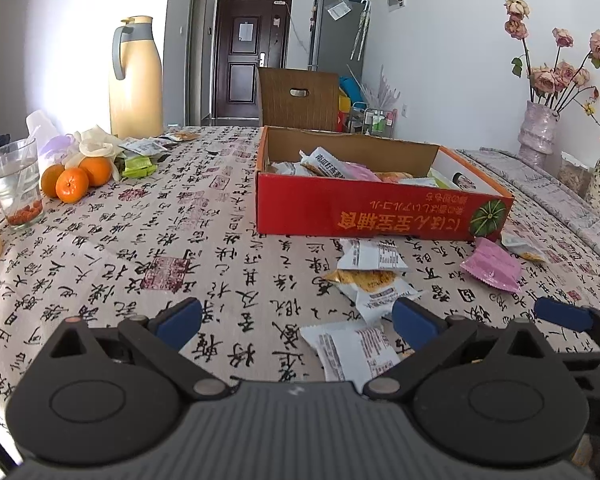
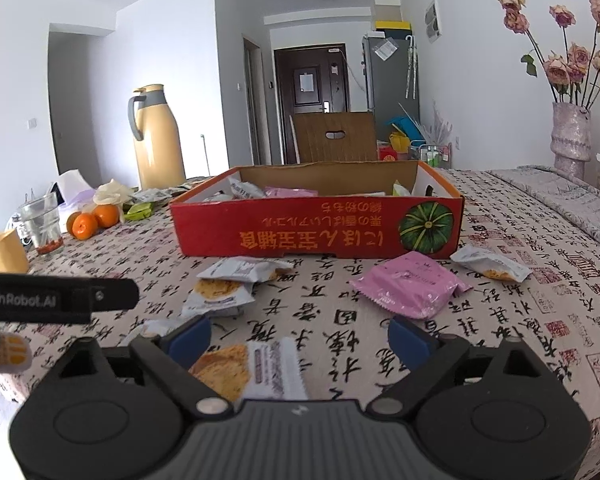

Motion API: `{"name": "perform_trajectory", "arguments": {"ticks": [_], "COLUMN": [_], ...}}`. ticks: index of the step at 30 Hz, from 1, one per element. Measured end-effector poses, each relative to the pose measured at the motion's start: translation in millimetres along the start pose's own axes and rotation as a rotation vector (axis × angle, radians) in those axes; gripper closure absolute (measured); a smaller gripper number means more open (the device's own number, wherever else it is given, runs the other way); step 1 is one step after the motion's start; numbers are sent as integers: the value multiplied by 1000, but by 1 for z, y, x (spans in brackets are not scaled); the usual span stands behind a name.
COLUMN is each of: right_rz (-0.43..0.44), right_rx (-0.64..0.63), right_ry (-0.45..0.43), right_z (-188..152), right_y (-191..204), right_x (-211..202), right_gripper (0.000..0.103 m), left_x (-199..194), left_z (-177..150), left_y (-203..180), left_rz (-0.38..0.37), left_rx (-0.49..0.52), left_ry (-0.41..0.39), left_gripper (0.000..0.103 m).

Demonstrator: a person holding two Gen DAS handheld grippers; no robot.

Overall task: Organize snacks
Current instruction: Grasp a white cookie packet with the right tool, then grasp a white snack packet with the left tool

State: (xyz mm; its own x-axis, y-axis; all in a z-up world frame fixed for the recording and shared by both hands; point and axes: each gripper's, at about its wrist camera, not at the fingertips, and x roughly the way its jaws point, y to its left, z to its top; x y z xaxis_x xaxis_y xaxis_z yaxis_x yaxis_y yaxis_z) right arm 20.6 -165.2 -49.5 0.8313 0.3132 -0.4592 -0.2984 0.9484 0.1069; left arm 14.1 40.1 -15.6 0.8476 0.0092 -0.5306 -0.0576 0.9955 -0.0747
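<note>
A red cardboard box (image 1: 380, 208) (image 2: 300, 224) sits mid-table with several snack packets inside. Loose packets lie in front of it: a pink one (image 1: 492, 266) (image 2: 410, 284), white cracker packets (image 1: 372, 284) (image 2: 220, 294), and one more white packet at the right (image 2: 488, 264). My left gripper (image 1: 296, 318) is open low over the cloth, with a white packet (image 1: 352, 352) lying between its fingers near the right one. My right gripper (image 2: 300, 336) is open too, and a cracker packet (image 2: 252, 368) lies between its fingers, nearer the left one. The pads press on neither packet.
A yellow thermos jug (image 1: 136, 80), oranges (image 1: 74, 180), a glass (image 1: 14, 184) and more packets (image 1: 140, 152) crowd the back left. Flower vases (image 1: 538, 128) stand at the right edge. A wooden chair (image 1: 298, 96) is behind the box. The left gripper's body (image 2: 60, 300) shows beside my right one.
</note>
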Motion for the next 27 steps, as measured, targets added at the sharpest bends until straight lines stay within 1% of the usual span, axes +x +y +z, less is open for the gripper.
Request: {"name": "perform_trajectory", "arguments": {"ticks": [2,7,14,15,16,17,18,24,27], "right_rz": [7,17,27,27,26,28,28,25,34], "right_rx": [-8,-24,-50,-51,-50,-45,-38,-32,-32], "right_ry": [6,18,49,58,69,83,94,96,95], "right_z": [-4,-7,-10,-11,-12,-12,-13,-14,-14], "right_y": [3,11,21,21,22,21,21,18,17], "right_x": [0,-1,3,5,7,10,12,15,14], "right_gripper": [12,20,22,26,33,37,43,57,60], "left_x": [-1,-3,-3,-2,-2,-1,-1,1,3], "left_z": [-2,-7,-8,-8,-9,-9,-9,-10,-11], "left_y": [2,6,10,11,12,13,14,15,13], "left_rz": [-2,-10,-30,-31,-33,-35,-36,-43,-44], "left_rx": [-6,-15,-23,-26,-30,-32,-34,-38,-37], "left_ry": [3,10,13,15,16,18,19,29,35], "left_gripper": [0,0,0,0,0,0,0,0,0]}}
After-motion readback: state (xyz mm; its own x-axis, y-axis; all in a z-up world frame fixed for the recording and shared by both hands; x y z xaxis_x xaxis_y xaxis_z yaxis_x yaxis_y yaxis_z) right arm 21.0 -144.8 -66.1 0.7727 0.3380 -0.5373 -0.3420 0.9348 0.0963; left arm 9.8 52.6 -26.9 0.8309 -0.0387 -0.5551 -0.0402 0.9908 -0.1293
